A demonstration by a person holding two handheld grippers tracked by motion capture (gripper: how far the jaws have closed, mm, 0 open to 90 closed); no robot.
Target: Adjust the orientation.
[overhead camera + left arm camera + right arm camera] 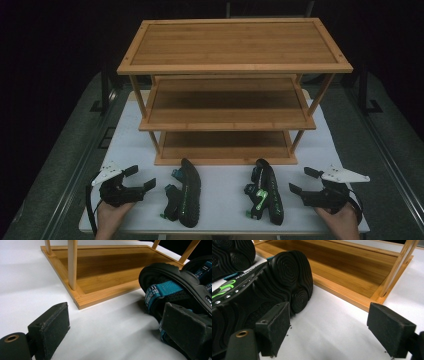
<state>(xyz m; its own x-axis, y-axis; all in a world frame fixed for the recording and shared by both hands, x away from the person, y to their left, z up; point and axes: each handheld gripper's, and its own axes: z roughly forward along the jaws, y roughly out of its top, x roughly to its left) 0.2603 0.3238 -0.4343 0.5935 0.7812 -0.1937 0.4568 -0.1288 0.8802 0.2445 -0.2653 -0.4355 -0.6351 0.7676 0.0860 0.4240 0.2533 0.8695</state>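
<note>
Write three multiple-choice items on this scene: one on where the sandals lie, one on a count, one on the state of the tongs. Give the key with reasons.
1. Where do the two sandals lie?
A. on the top shelf
B. on the white table in front of the rack
C. on the floor

2. How many shelves has the wooden rack?
A. two
B. three
C. four

3. How stand the left tongs and the right tongs?
A. both open, holding nothing
B. both shut on a sandal
C. left shut, right open

Key: B, both lie on their sides on the table before the rack; B, three boards are stacked; A, each pair shows a gap with bare table between.
</note>
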